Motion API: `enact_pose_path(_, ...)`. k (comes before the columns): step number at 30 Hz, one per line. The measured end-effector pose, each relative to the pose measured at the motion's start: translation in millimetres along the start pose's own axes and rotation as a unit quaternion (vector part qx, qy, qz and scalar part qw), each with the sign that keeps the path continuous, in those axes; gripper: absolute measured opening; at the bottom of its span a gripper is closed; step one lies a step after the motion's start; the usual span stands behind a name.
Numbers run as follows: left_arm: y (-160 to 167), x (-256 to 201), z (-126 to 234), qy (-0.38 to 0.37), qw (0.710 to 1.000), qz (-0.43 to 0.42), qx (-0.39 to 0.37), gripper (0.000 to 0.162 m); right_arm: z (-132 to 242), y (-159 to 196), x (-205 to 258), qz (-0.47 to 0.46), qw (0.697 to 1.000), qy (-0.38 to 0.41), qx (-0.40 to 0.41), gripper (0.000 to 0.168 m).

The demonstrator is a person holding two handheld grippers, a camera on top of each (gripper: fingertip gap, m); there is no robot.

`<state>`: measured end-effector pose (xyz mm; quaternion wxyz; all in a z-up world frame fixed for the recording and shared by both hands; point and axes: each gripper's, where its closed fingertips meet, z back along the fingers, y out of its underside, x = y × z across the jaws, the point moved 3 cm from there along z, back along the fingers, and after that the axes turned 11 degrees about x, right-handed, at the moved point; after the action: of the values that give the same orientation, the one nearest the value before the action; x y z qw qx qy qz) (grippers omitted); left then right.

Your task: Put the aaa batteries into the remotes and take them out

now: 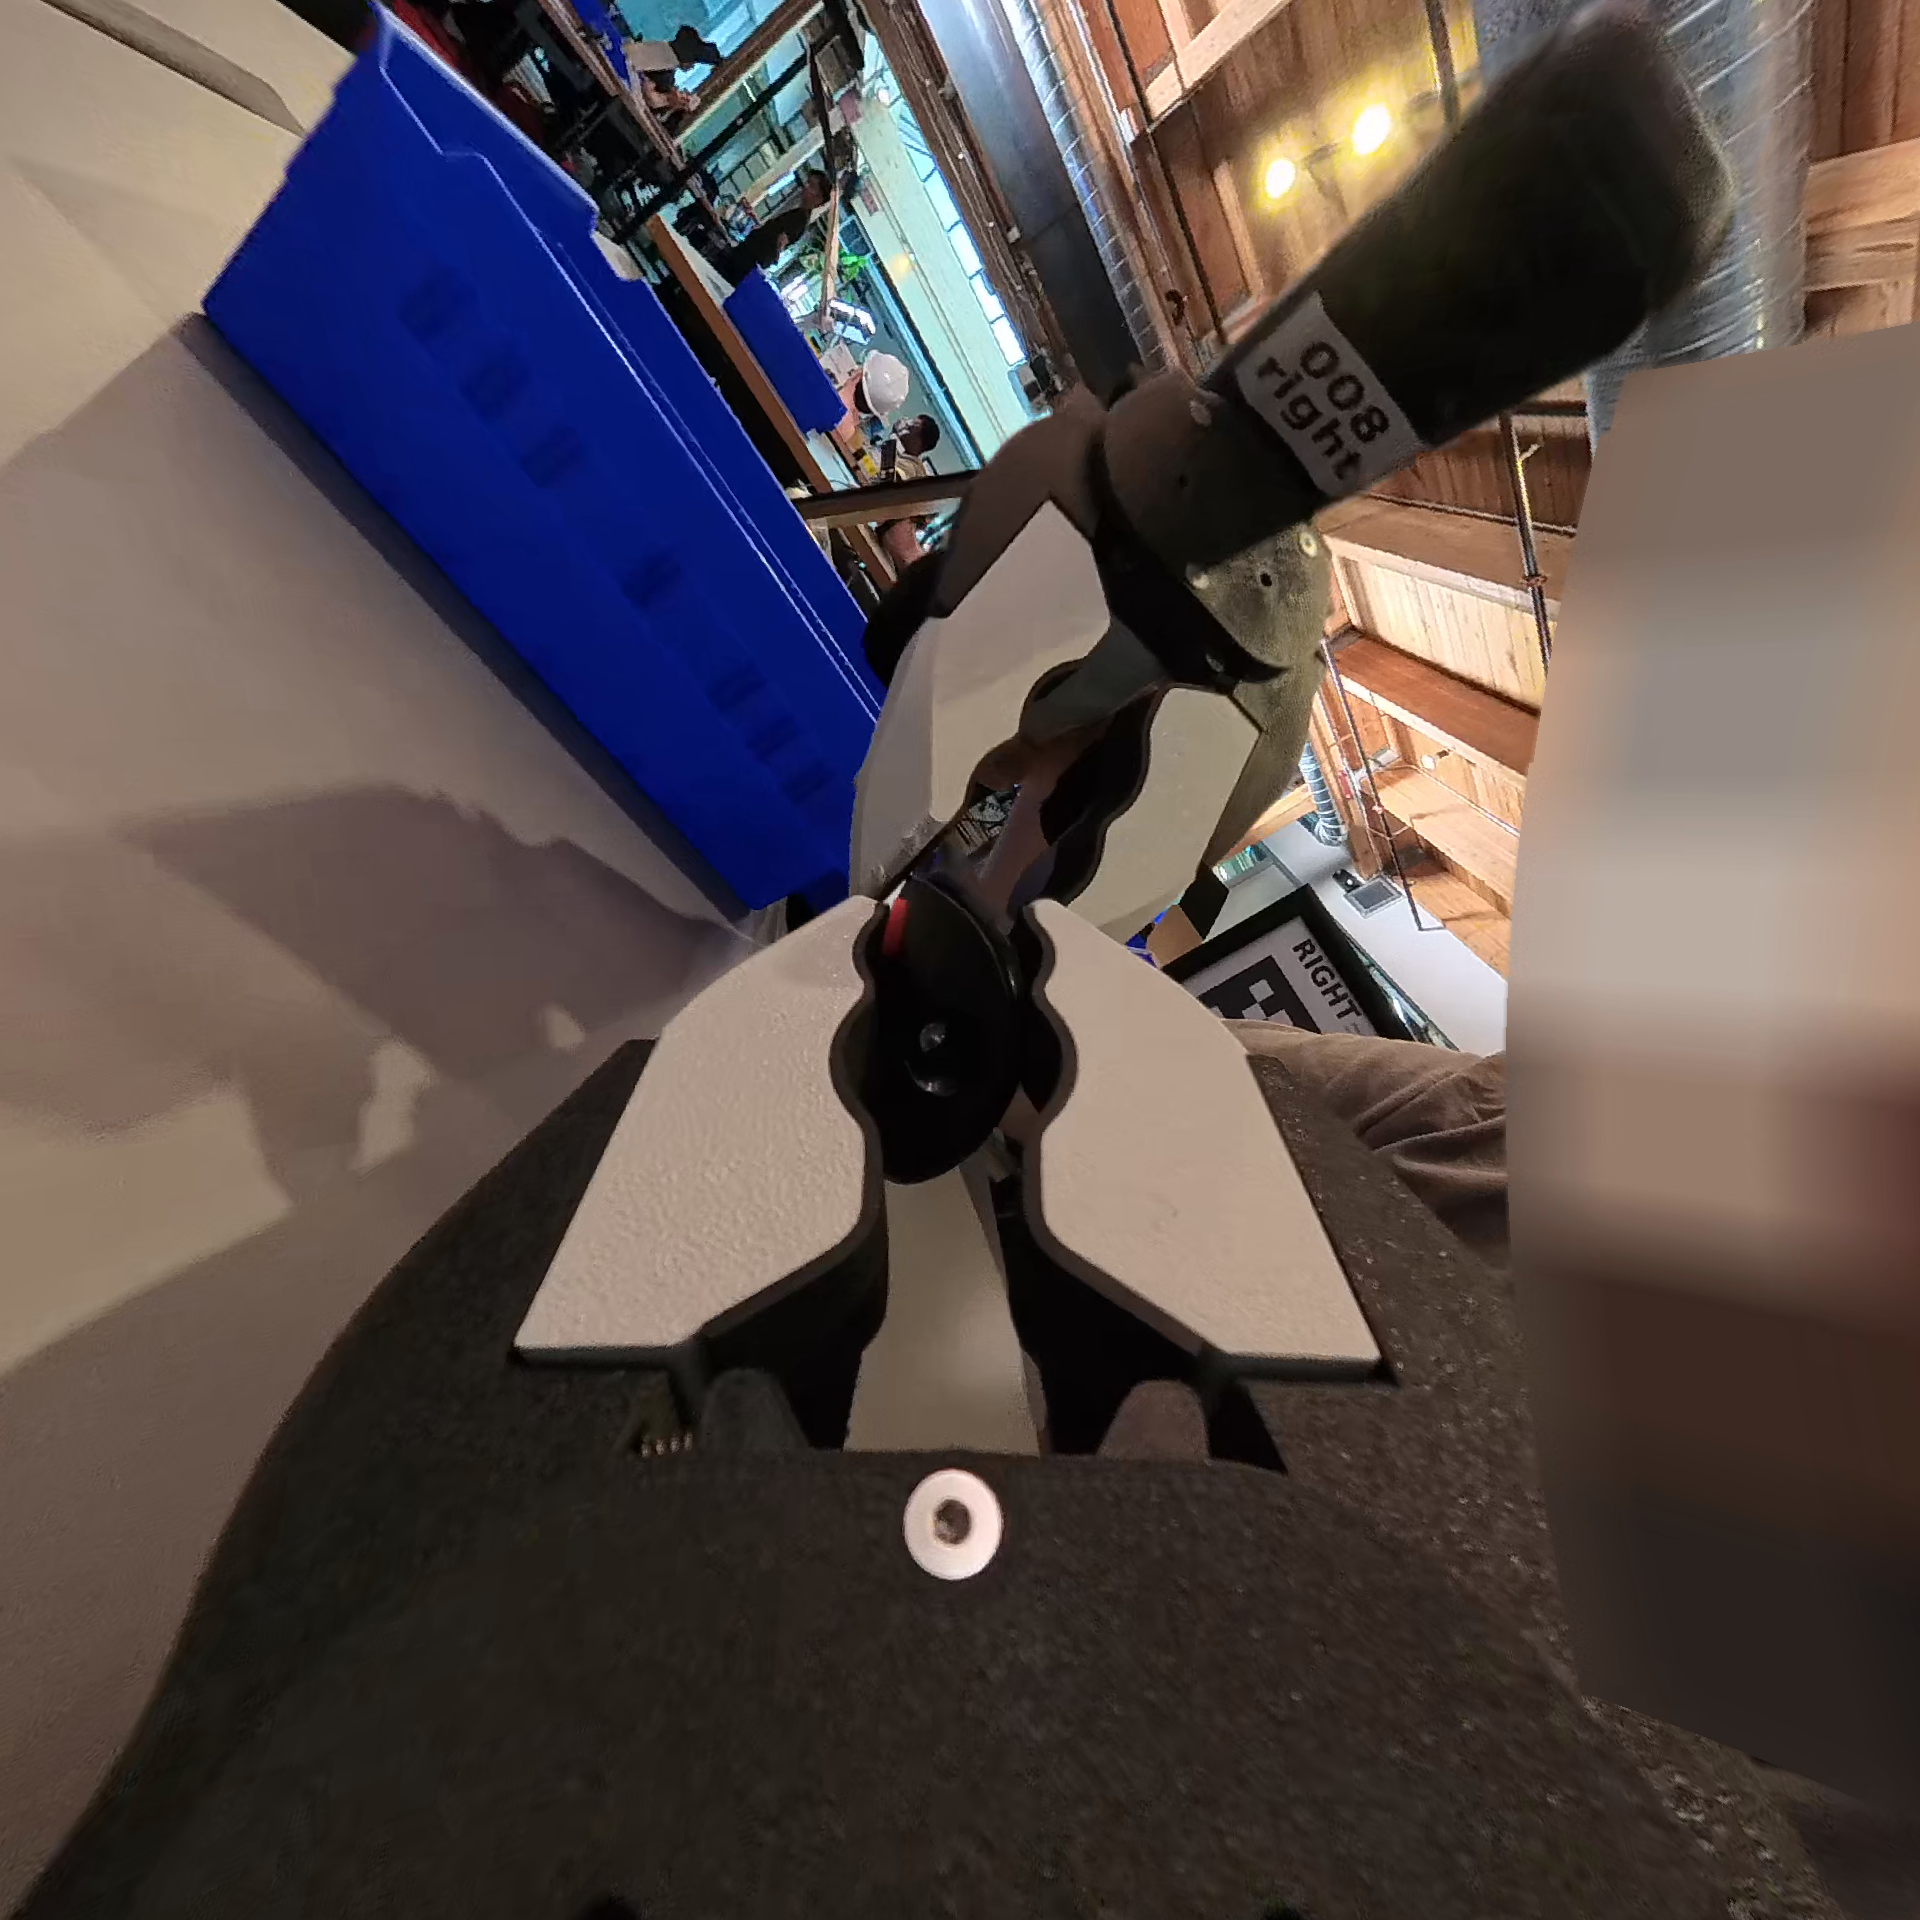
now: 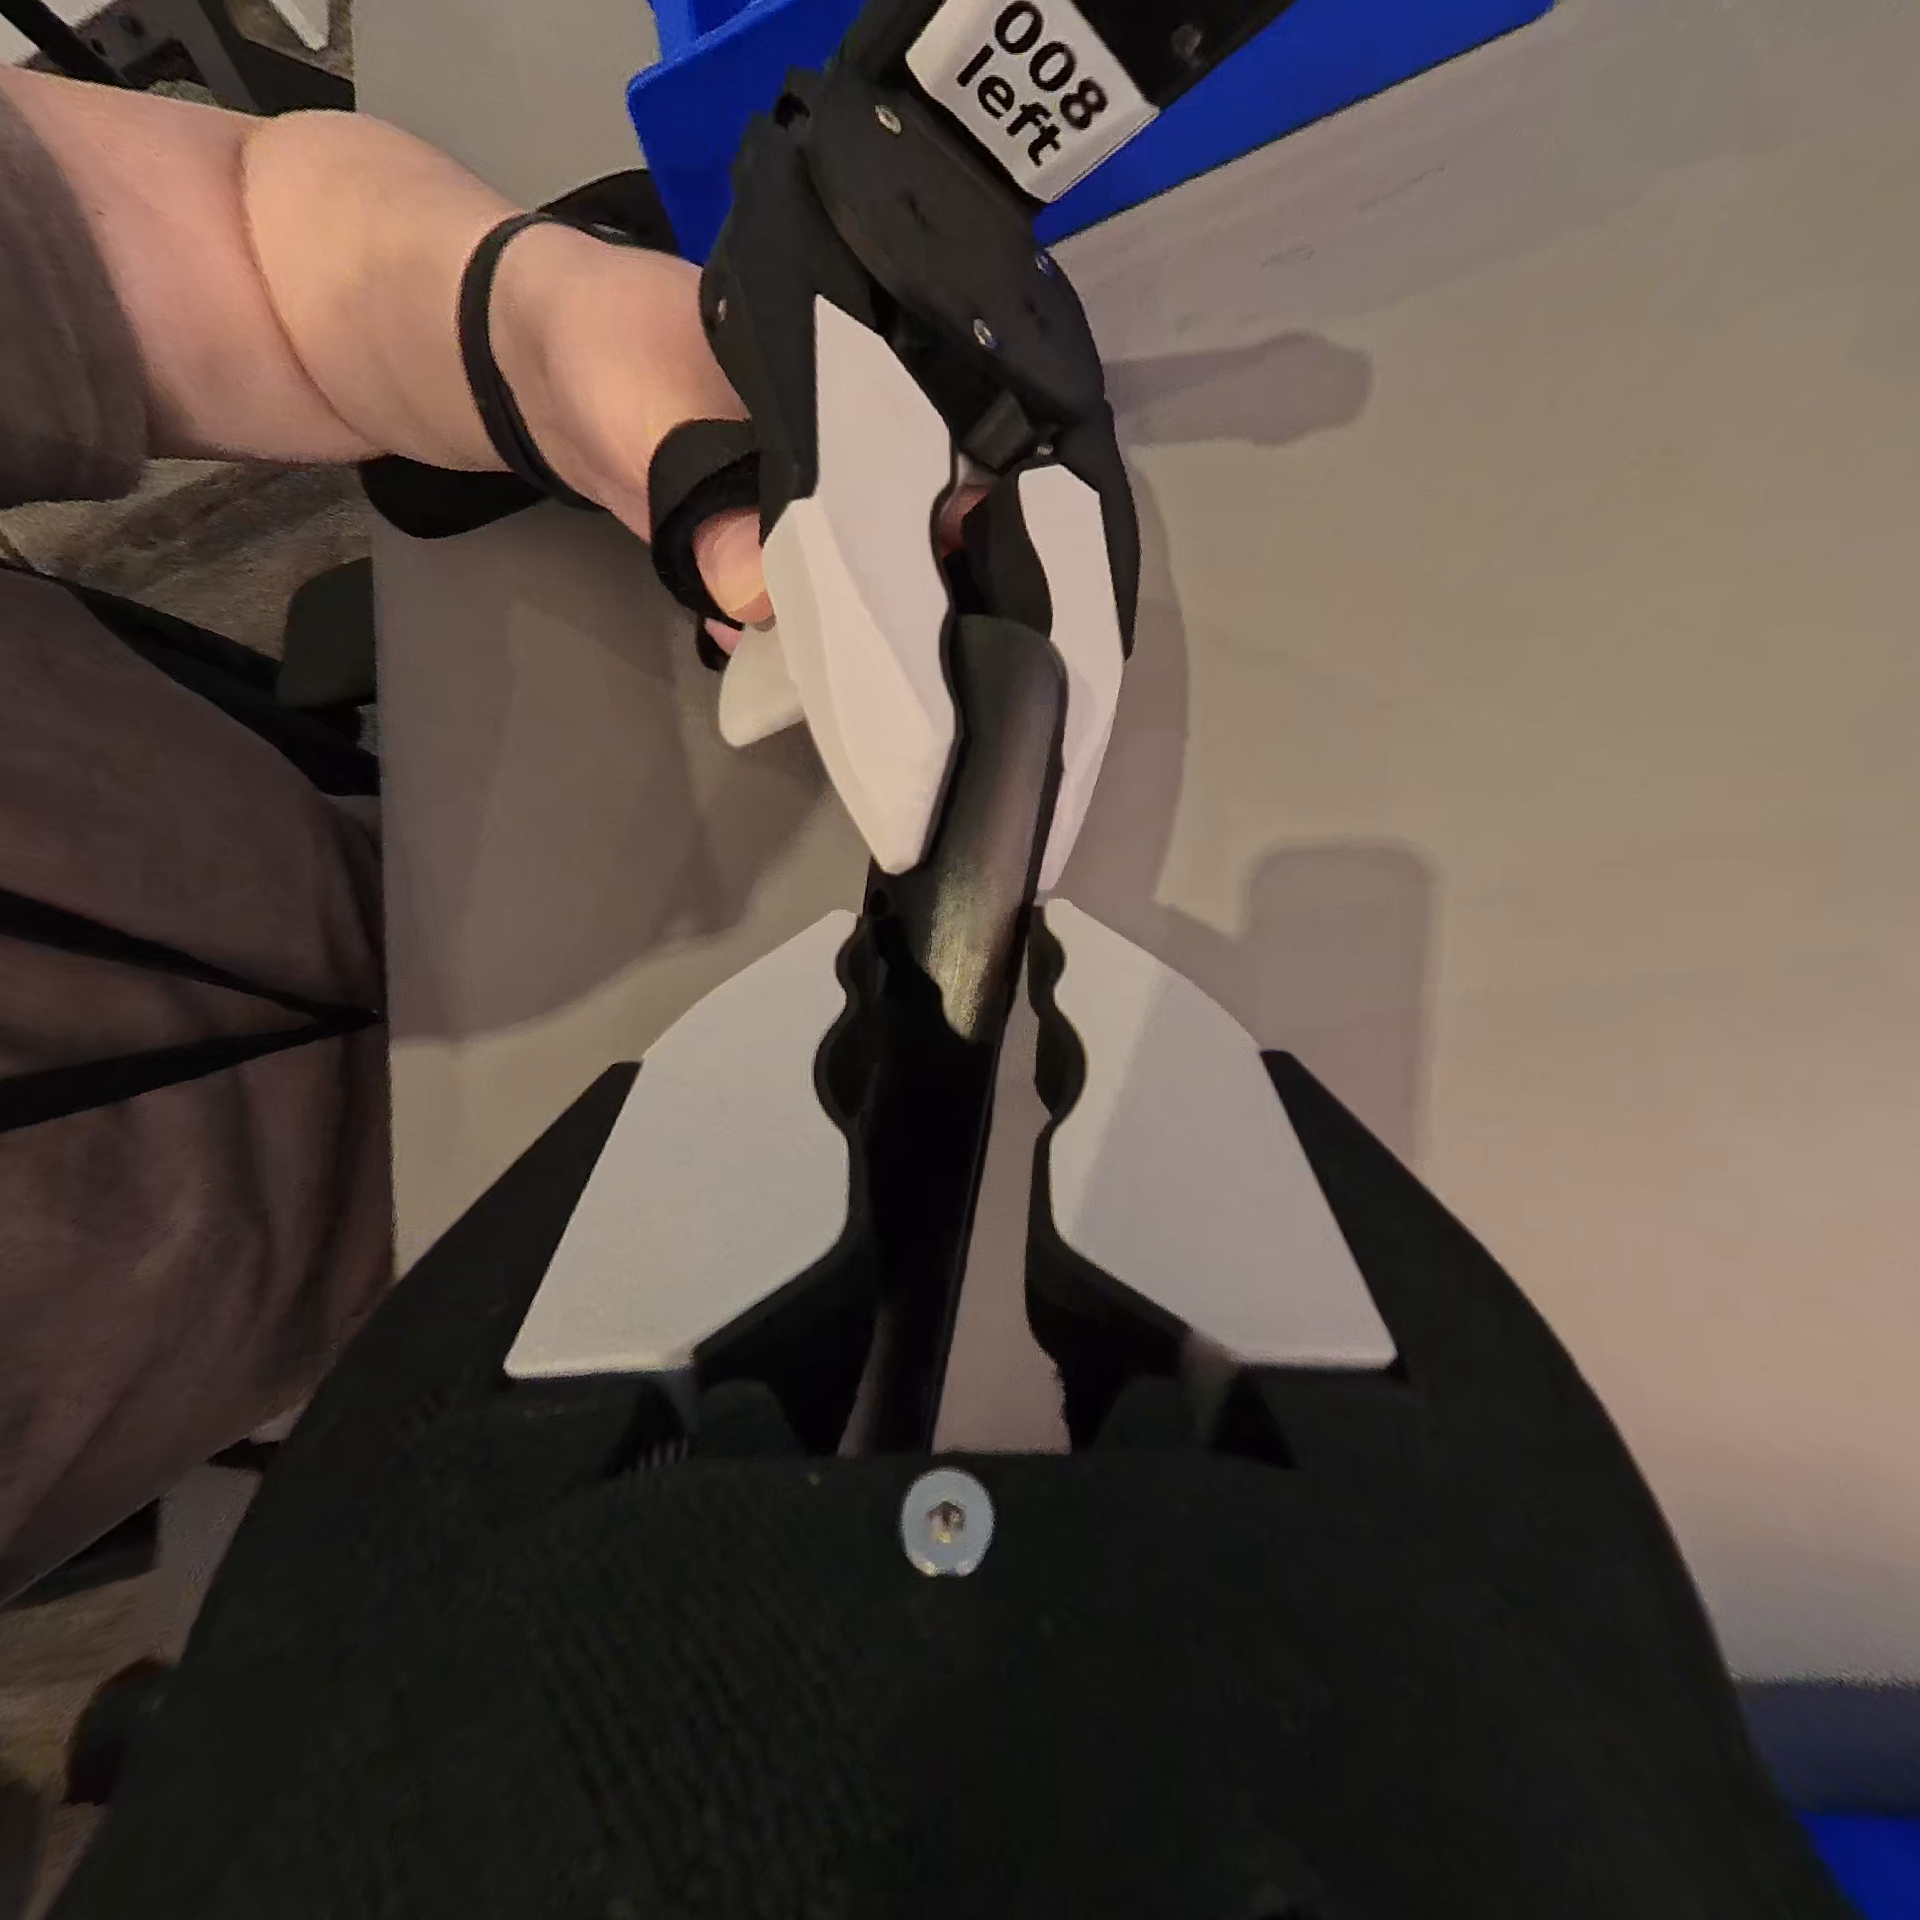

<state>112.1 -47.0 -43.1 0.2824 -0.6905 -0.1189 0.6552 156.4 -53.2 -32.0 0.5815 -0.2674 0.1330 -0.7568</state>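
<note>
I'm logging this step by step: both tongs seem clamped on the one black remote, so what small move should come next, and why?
Probably ease the right tongs along the remote to work its back cover loose, while the left tongs hold the other end firm. Both are shut on it in mid-air above the table, and no battery shows yet.

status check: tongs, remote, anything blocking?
Both tongs, left and right, shut on one black remote, held between them above the table. No batteries visible. Blue bin behind, nothing blocking.
</note>
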Motion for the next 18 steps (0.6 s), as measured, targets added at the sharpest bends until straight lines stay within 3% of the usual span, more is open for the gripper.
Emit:
enact_pose_path(6, -5, 3, 7, 0.011, 0.999, 0.031, -0.022, 0.022, 13, -10, -4, 0.026, 0.996, 0.074, -0.037, 0.040)
enact_pose_path(10, -13, 3, 17, -0.002, 0.998, 0.031, -0.053, 0.022, 56, -25, -5, 0.037, 0.981, 0.128, -0.142, 0.047)
enact_pose_path(14, -35, -9, 43, -0.016, 0.994, 0.011, -0.111, 0.022, 101, -27, -14, 0.027, 0.947, 0.189, -0.257, 0.050)
enact_pose_path(18, -53, -31, 70, -0.026, 0.989, -0.022, -0.142, 0.022, 113, -18, -27, -0.006, 0.941, 0.171, -0.294, 0.046)
